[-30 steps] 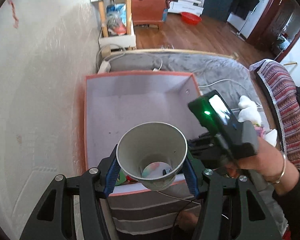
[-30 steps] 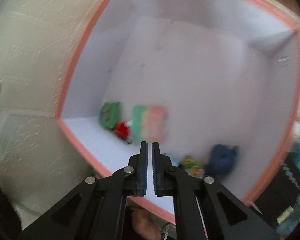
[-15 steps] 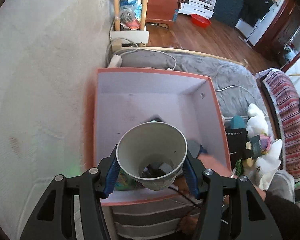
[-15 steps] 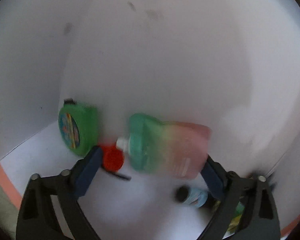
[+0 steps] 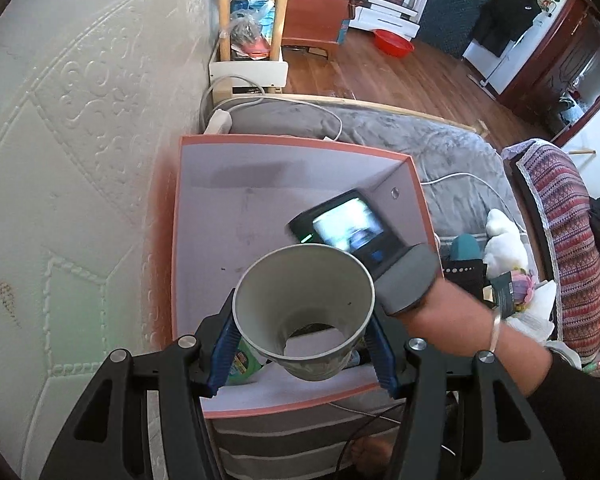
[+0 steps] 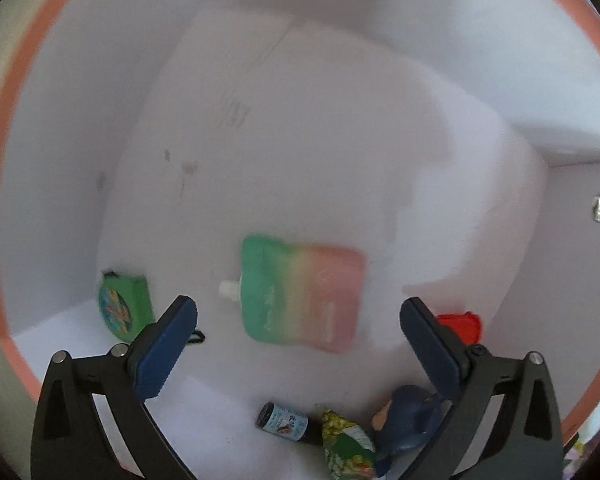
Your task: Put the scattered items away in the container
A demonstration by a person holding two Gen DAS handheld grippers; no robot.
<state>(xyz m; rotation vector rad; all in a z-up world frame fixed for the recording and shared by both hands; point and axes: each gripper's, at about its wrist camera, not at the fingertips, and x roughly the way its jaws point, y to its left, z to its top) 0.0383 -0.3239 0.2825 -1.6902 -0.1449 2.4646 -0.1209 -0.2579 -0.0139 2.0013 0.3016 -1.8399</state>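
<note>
The left hand-held gripper [image 5: 303, 350] is clenched on one grey paper cup [image 5: 305, 312] above the orange-rimmed white box [image 5: 300, 147]. The right hand-held gripper [image 6: 298, 346] hangs released inside it over six items: one green-pink spouted pouch [image 6: 302, 294], one green round tin [image 6: 122, 308], one red piece [image 6: 462, 326], one small bottle [image 6: 284, 426], one green snack packet [image 6: 348, 446], one dark blue object [image 6: 408, 416].

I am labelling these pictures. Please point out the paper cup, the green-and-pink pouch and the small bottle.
paper cup [image 5: 300, 292], left wrist view, inner wall.
green-and-pink pouch [image 6: 300, 292], right wrist view, middle of its face.
small bottle [image 6: 283, 423], right wrist view, label.
</note>
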